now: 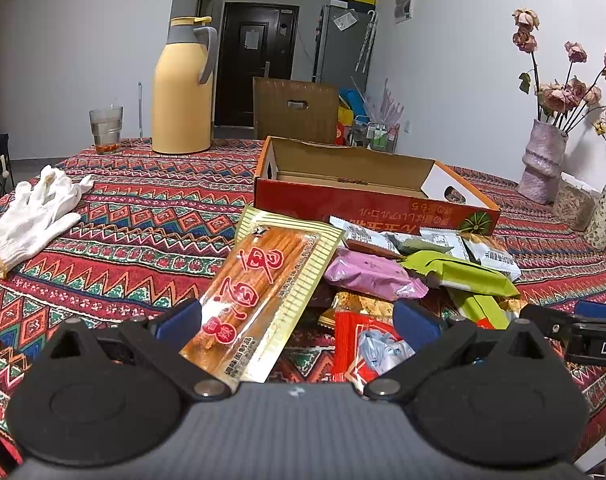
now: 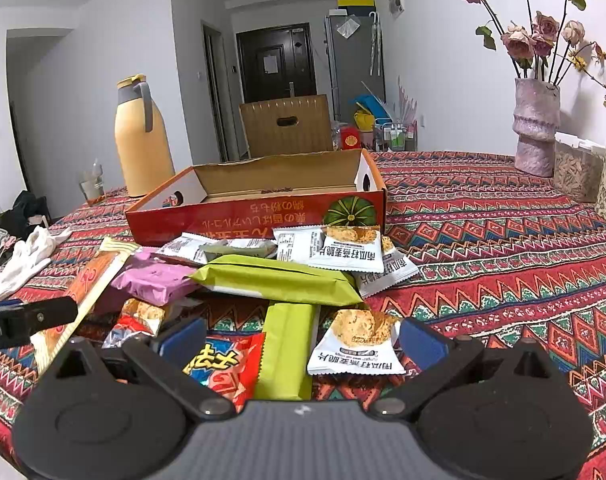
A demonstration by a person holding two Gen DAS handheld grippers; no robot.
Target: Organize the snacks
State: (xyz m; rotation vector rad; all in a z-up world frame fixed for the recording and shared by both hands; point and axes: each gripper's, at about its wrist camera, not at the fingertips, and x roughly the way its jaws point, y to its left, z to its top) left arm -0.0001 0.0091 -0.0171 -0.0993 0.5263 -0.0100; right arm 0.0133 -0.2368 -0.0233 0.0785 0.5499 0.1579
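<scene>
A pile of snack packets lies on the patterned tablecloth in front of an open red cardboard box (image 1: 375, 204) (image 2: 255, 216), which looks empty. My left gripper (image 1: 299, 320) is open; a long orange snack-strip packet (image 1: 263, 292) (image 2: 91, 280) leans between its fingers, close to the left one. A pink packet (image 1: 367, 272) and a green packet (image 1: 463, 276) lie just beyond. My right gripper (image 2: 299, 340) is open over a red packet (image 2: 227, 368), a green bar (image 2: 287, 348) and a white crisp packet (image 2: 355, 348). More white packets (image 2: 343, 248) rest against the box.
A yellow thermos jug (image 1: 183, 92) and a glass (image 1: 106, 128) stand at the far left, with white gloves (image 1: 31, 216) nearer. A vase of dried roses (image 2: 537, 128) and a clear container (image 2: 575, 168) stand at the right. A wooden chair (image 1: 295, 108) stands behind the table.
</scene>
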